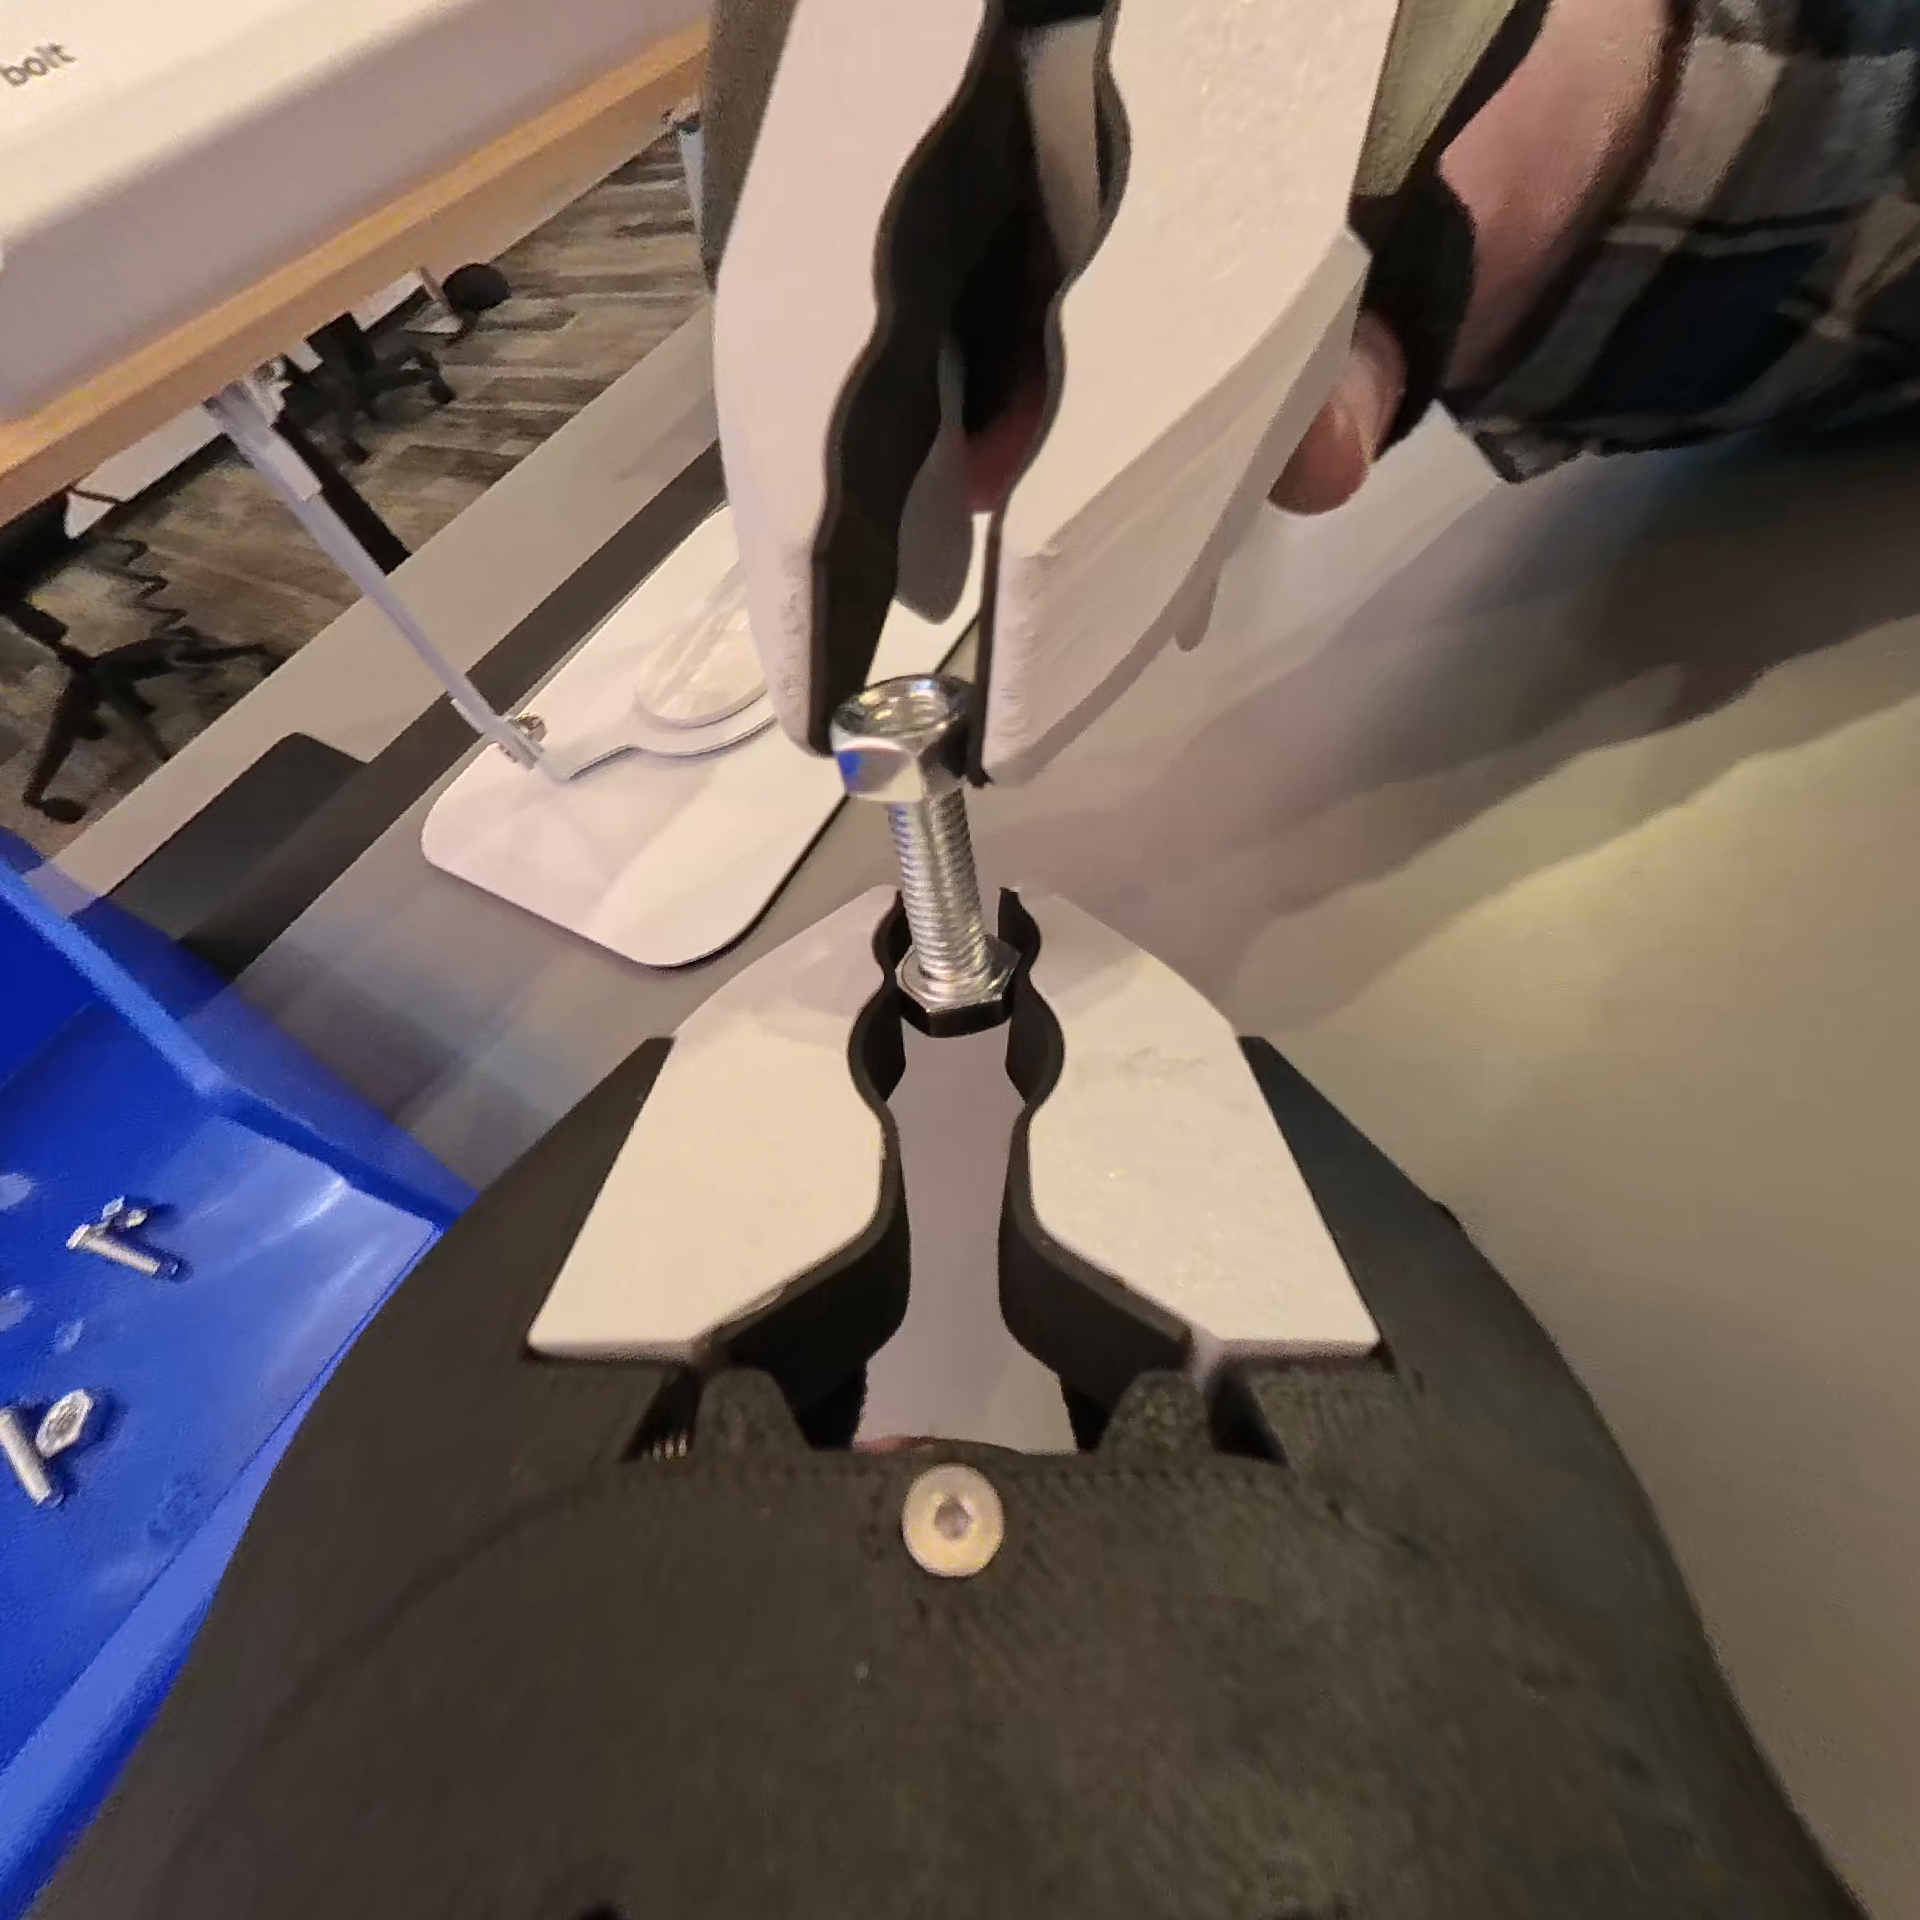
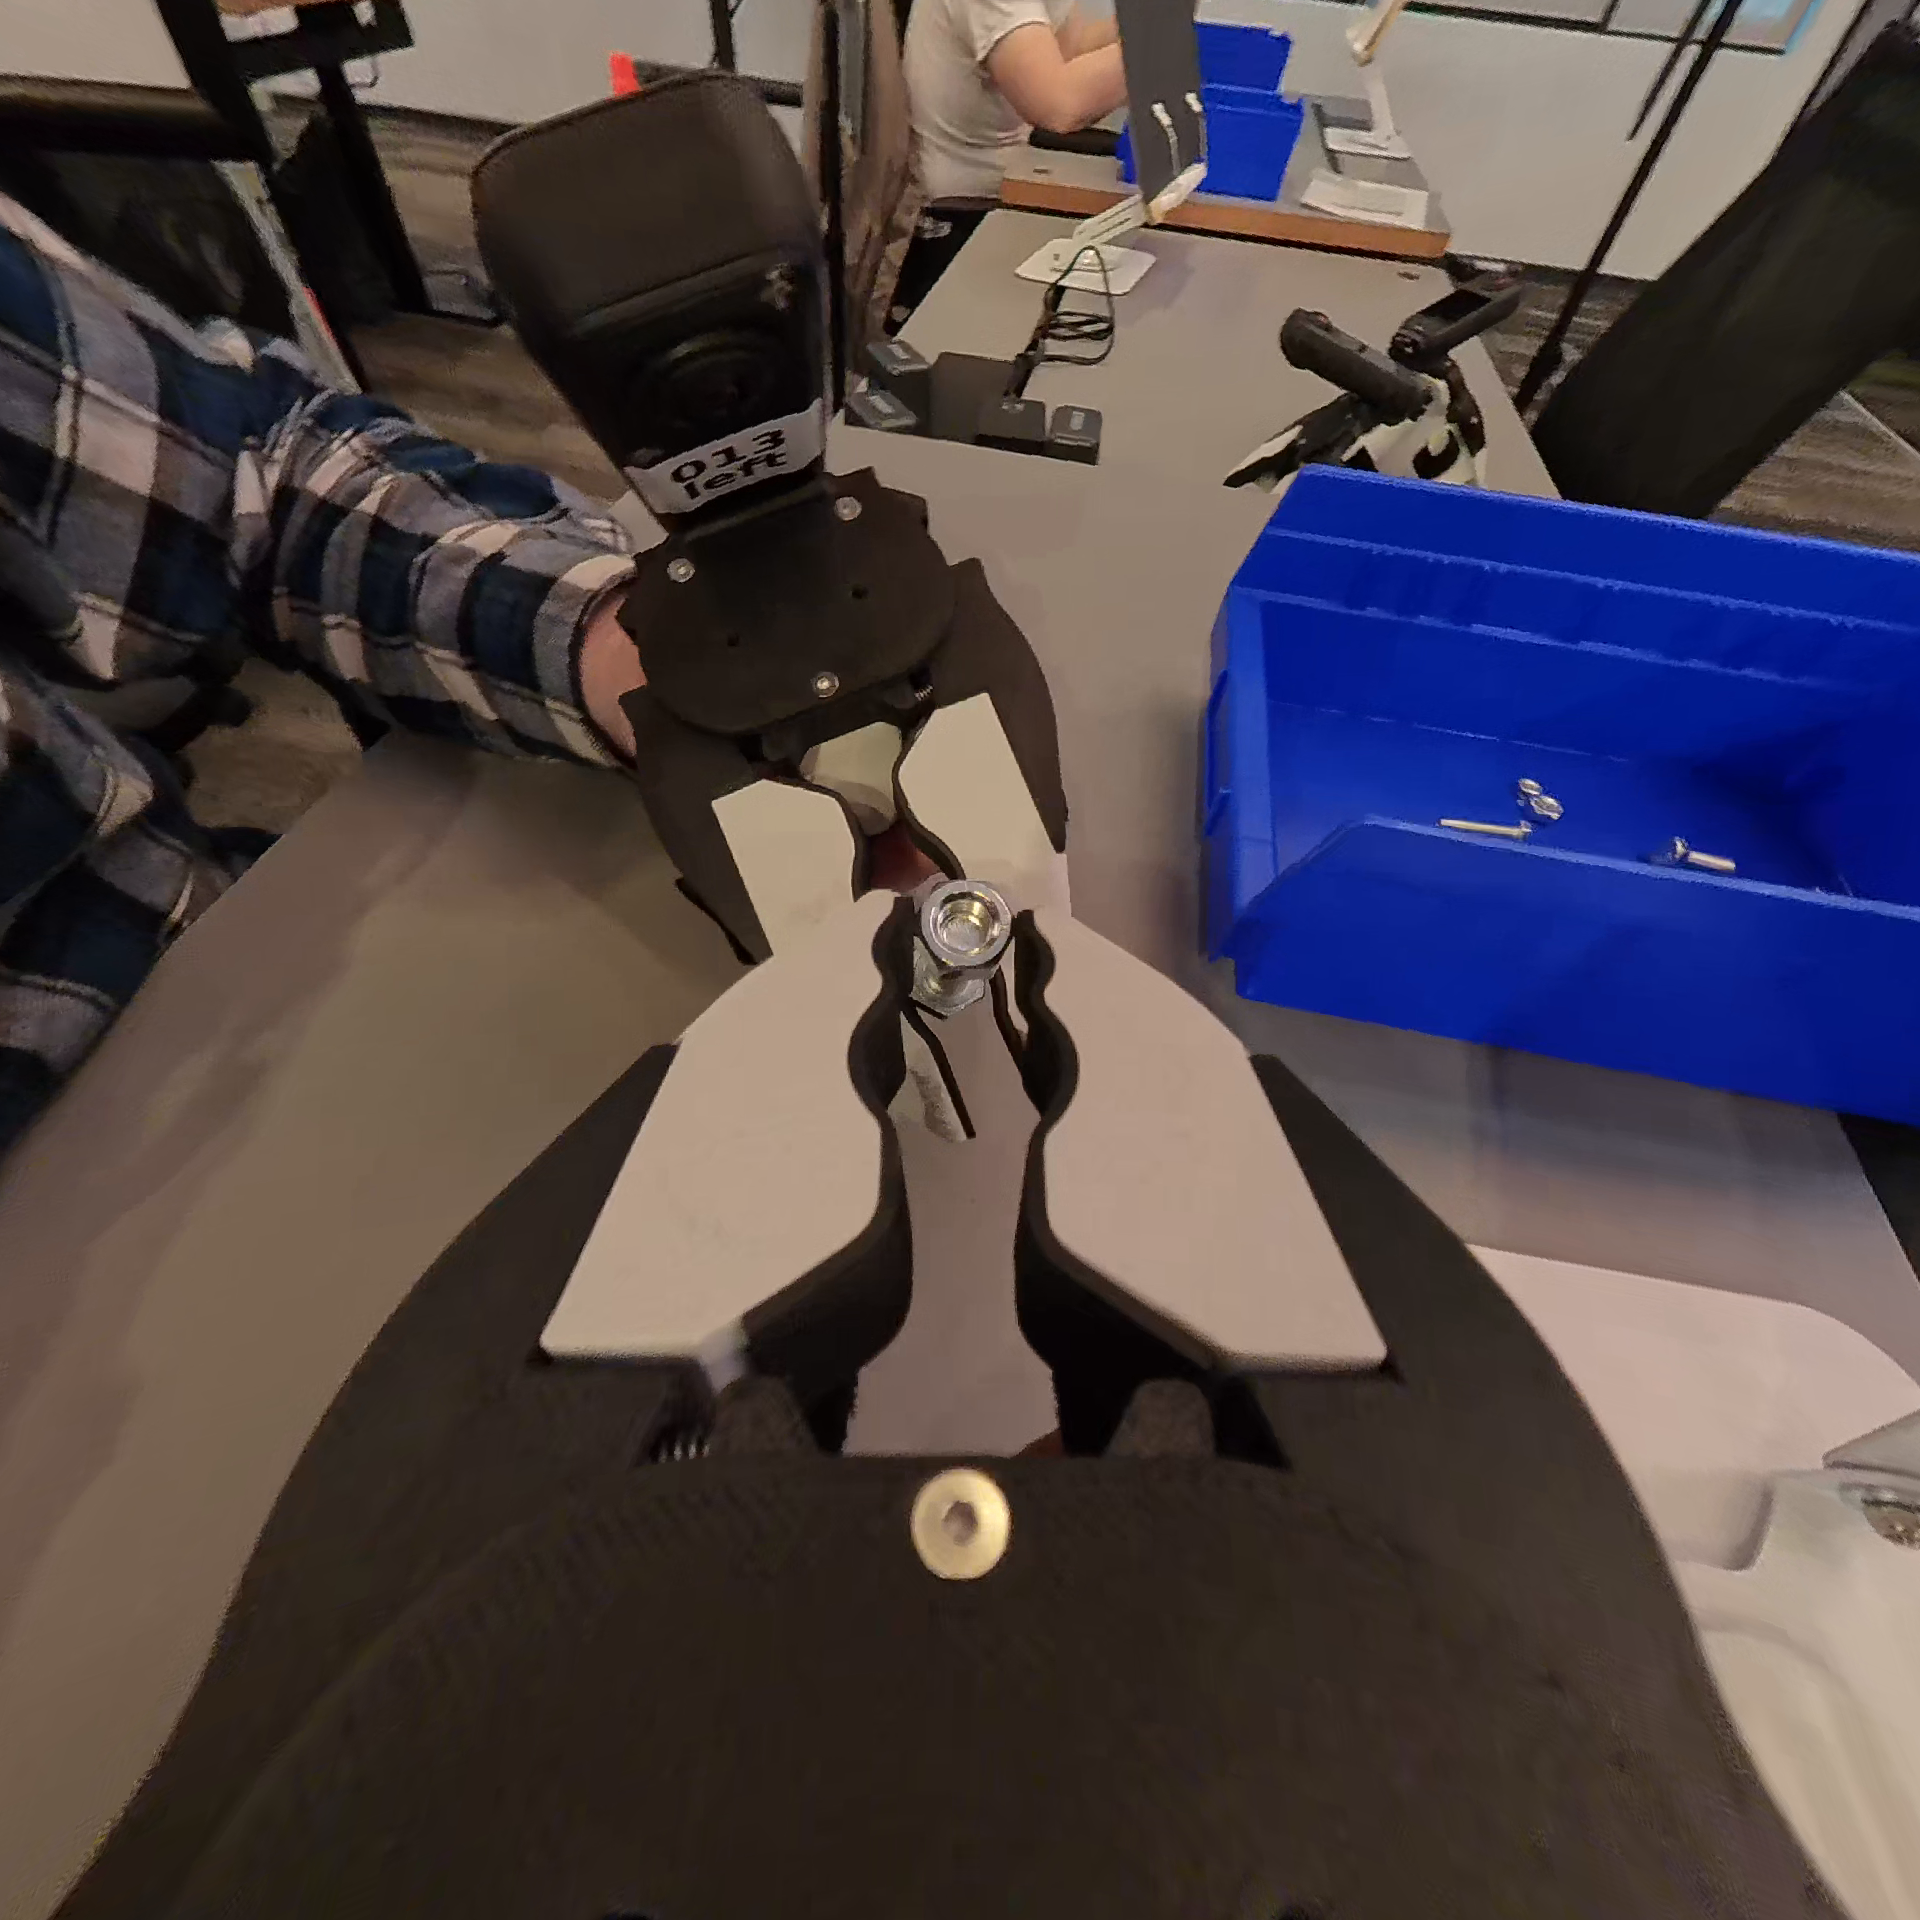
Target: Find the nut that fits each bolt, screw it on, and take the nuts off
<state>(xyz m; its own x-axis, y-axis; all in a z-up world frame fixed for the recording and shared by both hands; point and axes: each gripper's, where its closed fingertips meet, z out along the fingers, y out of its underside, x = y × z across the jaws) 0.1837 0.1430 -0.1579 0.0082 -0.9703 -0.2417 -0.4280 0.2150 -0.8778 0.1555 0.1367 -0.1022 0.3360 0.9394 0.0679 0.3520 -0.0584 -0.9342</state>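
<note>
L gripper (image 1: 951, 992) points fwd & slightly up, clenched on a silver hex nut (image 1: 951, 992) at its tips. R gripper (image 1: 902, 743) comes down from above, meeting it tip to tip, pads pressed on the hex head of the bolt (image 1: 935, 883); the shank runs down into the nut. A plaid sleeve (image 2: 312, 582) is behind the L gripper. Only the R wrist view shows the blue bin's (image 2: 1558, 935) far side, w/ loose bolts inside, right of the tips; the L view shows a white stand base (image 1: 623, 862) beyond them.
</note>
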